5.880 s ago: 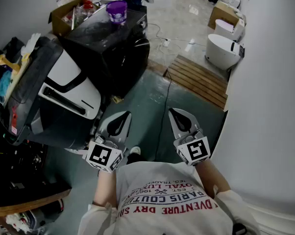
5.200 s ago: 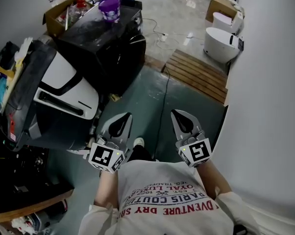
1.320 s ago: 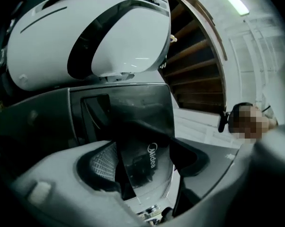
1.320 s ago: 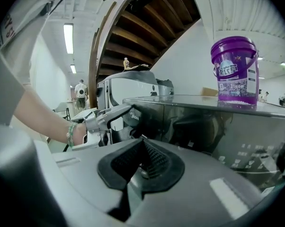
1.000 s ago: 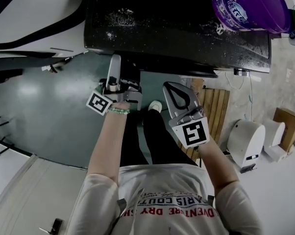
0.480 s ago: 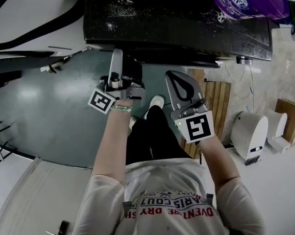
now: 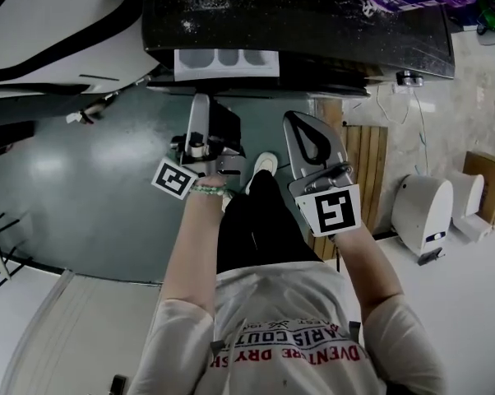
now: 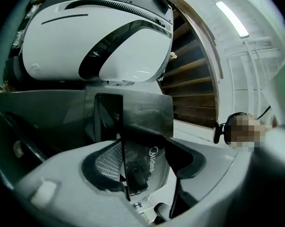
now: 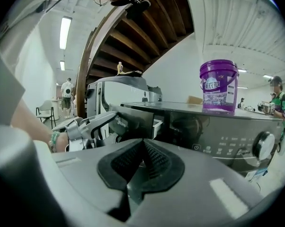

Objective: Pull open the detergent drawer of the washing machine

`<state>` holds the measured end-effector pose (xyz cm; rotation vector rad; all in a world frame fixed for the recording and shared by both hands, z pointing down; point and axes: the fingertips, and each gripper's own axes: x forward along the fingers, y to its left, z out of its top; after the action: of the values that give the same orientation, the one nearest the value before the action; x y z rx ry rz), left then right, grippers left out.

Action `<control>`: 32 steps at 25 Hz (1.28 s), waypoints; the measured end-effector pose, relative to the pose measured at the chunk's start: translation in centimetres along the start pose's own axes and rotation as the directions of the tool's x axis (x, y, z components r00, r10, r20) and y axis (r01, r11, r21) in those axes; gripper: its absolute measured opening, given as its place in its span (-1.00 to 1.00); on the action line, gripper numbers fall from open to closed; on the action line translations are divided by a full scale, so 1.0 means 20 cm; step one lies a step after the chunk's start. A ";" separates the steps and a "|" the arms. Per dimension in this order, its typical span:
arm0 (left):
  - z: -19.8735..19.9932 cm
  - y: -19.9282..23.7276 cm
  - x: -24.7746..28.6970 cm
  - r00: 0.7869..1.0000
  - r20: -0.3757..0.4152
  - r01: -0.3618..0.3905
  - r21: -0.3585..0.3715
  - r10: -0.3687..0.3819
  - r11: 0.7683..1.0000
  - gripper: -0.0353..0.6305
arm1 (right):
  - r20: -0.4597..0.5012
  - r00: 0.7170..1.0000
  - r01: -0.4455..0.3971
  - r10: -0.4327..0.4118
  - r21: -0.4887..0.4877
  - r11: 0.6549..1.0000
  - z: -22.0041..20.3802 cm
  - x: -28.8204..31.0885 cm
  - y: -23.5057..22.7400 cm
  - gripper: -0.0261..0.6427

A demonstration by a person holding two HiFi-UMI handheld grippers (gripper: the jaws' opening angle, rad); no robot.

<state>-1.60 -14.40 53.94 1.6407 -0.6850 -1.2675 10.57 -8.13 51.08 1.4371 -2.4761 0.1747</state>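
apparently, drawer (image 7: 225, 62) partly under washer top (image 7: 313, 23)

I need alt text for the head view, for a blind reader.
From above, the left gripper holds the detergent drawer partly out of a dark washing machine, its jaws closing on the drawer front. The right gripper hangs empty, jaws together.

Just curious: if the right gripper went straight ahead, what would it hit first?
The right gripper would probably meet the washer's front panel, beside the open drawer; depth is unclear.
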 end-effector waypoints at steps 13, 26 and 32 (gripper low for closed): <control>-0.06 -0.09 -0.18 0.999 -0.039 -0.002 -0.006 0.002 1.000 -0.07 | 0.000 0.998 0.064 -0.064 0.017 0.998 -0.04 -0.16 0.14 -0.92; -0.10 -0.17 -0.36 0.998 -0.068 0.004 -0.007 -0.004 1.000 -0.08 | -0.008 0.996 0.093 -0.093 0.030 0.995 -0.07 -0.26 0.24 -0.92; -0.13 -0.19 -0.41 0.995 -0.097 0.012 0.009 -0.011 1.000 -0.08 | -0.060 0.994 0.092 -0.092 -0.003 0.996 -0.18 -0.33 0.25 -0.92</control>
<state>-2.20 -5.02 54.24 1.7042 -0.6239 -1.1864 10.07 0.73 52.73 1.5193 -2.3570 0.1961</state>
